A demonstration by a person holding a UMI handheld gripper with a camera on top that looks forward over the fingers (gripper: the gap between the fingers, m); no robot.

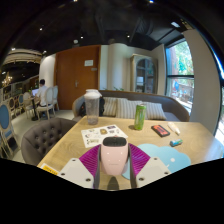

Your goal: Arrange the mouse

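Observation:
A pale pink mouse (115, 156) with a dark top end sits upright between my gripper's (114, 162) two fingers. Both magenta pads (93, 160) press against its sides, so the gripper is shut on it. The mouse is held above the near part of a light wooden table (75, 140). A light blue mat (160, 156) lies on the table just to the right, partly hidden behind the right finger.
On the table beyond the fingers lie a printed paper sheet (101, 134), a clear lidded jar (93, 108), a green can (140, 116), a red-and-dark small object (160, 130) and a small teal item (177, 142). A sofa (130, 104) stands behind, a grey armchair (40, 138) at left.

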